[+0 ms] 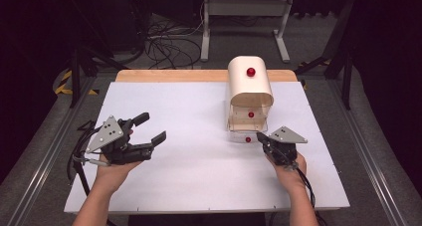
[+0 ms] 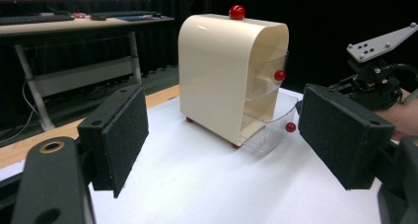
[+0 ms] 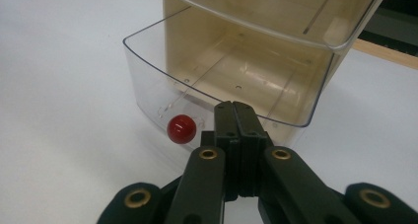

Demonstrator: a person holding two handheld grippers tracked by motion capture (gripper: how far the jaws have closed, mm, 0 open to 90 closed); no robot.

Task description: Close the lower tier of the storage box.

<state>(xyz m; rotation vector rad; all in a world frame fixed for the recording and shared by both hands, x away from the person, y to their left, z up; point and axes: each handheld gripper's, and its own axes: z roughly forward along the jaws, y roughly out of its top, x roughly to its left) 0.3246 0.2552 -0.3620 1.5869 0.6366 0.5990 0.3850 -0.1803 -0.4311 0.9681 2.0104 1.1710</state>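
The cream, round-topped drawer cabinet [image 1: 250, 89] stands far right; its clear plastic bottom drawer [image 3: 217, 81] is pulled out. The right gripper [image 1: 261, 137], clenched empty, nudges its front beside the red knob [image 3: 181, 129]. The left gripper [image 1: 151, 129] waits released, clear.

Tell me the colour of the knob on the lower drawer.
Red. The knob on the clear lower drawer shows best in the right gripper view.

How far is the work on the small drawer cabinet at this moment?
Done: the bottom drawer of the cream cabinet stands pulled out, and it looks empty. In hand: the right gripper, jaws shut, is at the drawer's front beside its red knob, not on it. The left gripper waits open, apart. Left: probably pushing it shut; the upper drawer looks nearly closed.
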